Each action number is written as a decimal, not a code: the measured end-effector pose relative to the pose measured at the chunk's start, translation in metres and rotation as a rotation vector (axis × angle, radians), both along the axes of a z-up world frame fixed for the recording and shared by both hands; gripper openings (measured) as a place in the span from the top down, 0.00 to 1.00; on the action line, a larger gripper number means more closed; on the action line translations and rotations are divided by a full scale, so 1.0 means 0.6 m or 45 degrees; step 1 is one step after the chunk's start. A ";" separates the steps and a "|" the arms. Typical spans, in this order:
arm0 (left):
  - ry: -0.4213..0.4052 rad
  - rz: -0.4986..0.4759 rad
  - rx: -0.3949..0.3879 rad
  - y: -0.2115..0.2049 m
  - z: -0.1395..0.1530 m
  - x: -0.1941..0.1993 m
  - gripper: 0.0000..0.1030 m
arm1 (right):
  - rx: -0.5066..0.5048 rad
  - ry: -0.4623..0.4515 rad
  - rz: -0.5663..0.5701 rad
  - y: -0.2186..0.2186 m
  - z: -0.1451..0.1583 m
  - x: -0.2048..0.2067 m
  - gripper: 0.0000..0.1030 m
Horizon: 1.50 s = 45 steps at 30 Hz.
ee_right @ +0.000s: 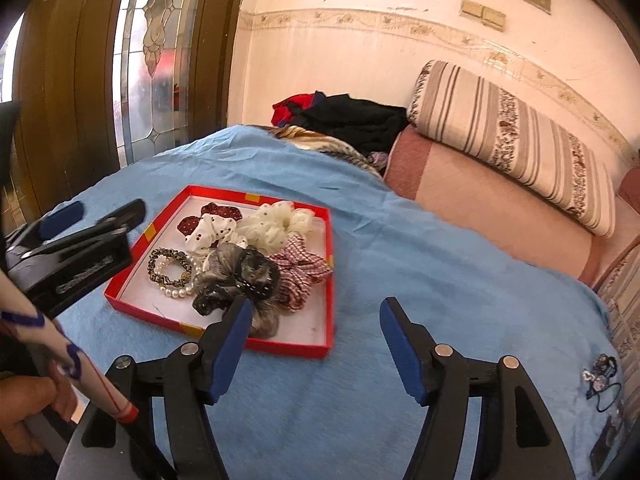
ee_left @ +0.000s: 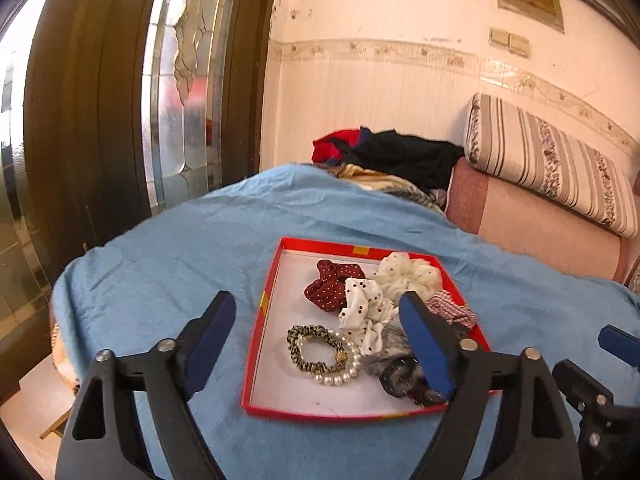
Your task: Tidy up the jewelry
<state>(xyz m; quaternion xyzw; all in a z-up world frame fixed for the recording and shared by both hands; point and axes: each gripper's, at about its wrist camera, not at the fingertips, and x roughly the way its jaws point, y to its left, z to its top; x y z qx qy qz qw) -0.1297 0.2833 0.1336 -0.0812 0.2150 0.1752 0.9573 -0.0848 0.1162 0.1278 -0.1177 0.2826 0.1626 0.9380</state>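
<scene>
Red box (ee_left: pixel 260 320) lies ahead of left gripper (ee_left: pixel 316 320).

I'm working in a lived-in home, a sitting room by the look of it: a sofa (ee_right: pixel 500 216) with a striped cushion (ee_right: pixel 516 140), a blue blanket (ee_right: pixel 400 280), heaped clothes (ee_right: pixel 348 116), a bordered wall (ee_right: pixel 360 20) and a wooden door (ee_right: pixel 68 80) with leaded glass (ee_right: pixel 156 40).
</scene>
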 end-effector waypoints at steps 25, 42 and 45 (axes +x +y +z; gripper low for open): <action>0.172 0.049 0.218 -0.154 0.085 -0.237 0.00 | 0.015 0.009 0.000 -0.139 0.008 -0.243 0.13; 0.342 -0.054 0.245 -0.190 0.024 -0.169 0.00 | -0.032 0.101 -0.065 -0.154 -0.036 -0.203 0.12; 0.365 -0.040 0.258 -0.188 0.013 -0.165 0.00 | -0.048 0.115 -0.052 -0.147 -0.045 -0.200 0.12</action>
